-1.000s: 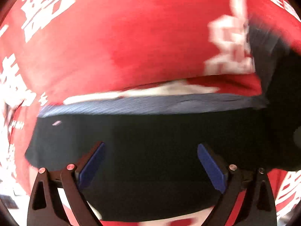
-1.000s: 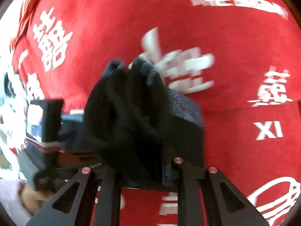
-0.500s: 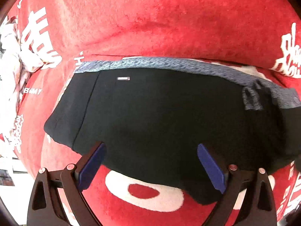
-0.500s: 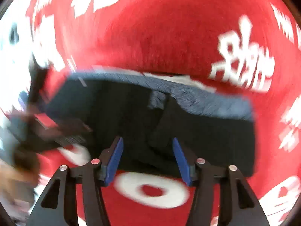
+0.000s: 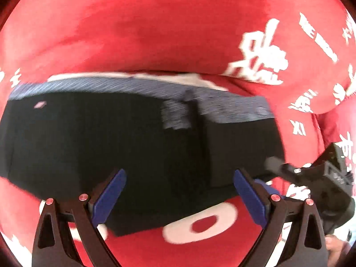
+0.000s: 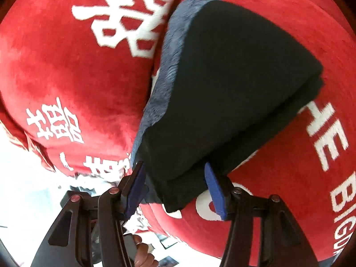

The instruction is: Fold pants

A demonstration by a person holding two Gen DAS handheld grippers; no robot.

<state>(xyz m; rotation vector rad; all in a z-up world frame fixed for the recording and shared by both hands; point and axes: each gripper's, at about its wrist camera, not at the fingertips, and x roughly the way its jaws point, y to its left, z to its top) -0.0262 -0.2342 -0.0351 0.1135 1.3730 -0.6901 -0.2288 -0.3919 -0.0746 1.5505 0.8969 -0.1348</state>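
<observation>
Lying folded on the red blanket [image 5: 155, 33]: black pants [image 5: 124, 146]. Left gripper [image 5: 179, 197] fingers spread wide, hovering over the near edge, released. Right gripper [image 6: 174, 188] fingers apart, straddling a pants corner, not pressing.

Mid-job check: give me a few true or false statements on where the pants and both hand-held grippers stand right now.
1. The pants lie folded in a flat stack on the red blanket. True.
2. The left hand-held gripper is clamped on the pants. False: its jaws stand wide apart with nothing pinched.
3. The pants have a grey-blue waistband along one edge. True.
4. The right hand-held gripper is closed tight on the fabric. False: its blue pads stand apart on either side of the stack's corner.
5. The blanket is plain red. False: it carries white lettering.
</observation>
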